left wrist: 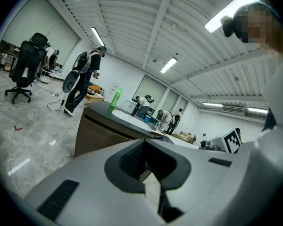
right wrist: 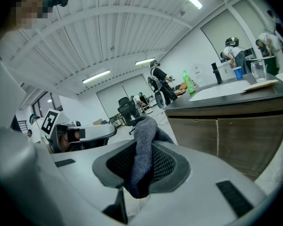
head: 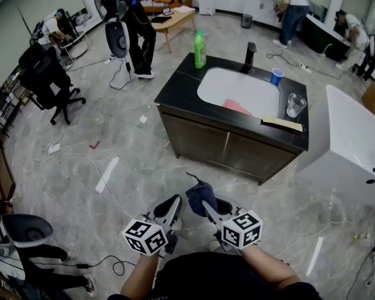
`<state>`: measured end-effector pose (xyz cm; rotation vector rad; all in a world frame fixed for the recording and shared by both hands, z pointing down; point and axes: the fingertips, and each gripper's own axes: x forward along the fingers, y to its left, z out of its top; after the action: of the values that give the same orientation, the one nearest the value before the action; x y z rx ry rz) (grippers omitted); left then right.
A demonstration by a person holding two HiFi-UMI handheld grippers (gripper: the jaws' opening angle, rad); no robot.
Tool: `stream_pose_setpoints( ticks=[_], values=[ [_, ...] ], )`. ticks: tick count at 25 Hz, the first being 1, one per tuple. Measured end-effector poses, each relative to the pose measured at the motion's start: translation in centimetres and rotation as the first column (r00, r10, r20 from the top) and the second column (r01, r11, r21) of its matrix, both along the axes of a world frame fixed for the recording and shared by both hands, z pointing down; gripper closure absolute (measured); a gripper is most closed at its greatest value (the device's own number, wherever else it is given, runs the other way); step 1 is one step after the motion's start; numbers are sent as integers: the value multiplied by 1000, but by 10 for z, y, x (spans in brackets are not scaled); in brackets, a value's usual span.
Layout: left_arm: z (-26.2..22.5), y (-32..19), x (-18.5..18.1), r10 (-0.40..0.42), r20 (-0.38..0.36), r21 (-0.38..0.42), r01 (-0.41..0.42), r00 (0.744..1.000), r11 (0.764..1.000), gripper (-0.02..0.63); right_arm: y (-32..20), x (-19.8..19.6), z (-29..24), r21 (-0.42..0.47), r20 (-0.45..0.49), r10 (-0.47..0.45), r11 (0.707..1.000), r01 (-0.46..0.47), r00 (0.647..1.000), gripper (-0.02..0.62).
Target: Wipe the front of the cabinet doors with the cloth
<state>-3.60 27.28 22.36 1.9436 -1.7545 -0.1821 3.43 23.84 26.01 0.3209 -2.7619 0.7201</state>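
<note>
The cabinet stands in the middle of the head view with a black top, a white sink and two brown doors [head: 228, 147]. Both grippers are held low, about a metre short of the doors. My right gripper [head: 210, 209] is shut on a dark blue cloth [head: 200, 194] that sticks up from its jaws. The right gripper view shows the cloth [right wrist: 144, 147] pinched between the pads, with the doors [right wrist: 236, 135] ahead at the right. My left gripper [head: 169, 209] hangs beside it, jaws together and holding nothing. Its own view shows the cabinet [left wrist: 96, 133] ahead at the left.
On the cabinet top stand a green bottle [head: 200, 49], a black tap [head: 250, 56], a blue cup [head: 276, 75] and a glass [head: 295, 105]. A white unit [head: 356, 149] sits close to its right. Cables [head: 94, 180] lie on the floor, an office chair [head: 50, 80] stands at the left, and people stand behind.
</note>
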Motion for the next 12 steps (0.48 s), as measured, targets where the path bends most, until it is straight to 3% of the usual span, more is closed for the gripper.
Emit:
stream_pose_setpoints(
  ticks=[12],
  values=[
    [13,-34,-120,101,-24,-47,-102,995,994,598,-23,-105,19,-20,-60,111,994,-112,992,506]
  ],
)
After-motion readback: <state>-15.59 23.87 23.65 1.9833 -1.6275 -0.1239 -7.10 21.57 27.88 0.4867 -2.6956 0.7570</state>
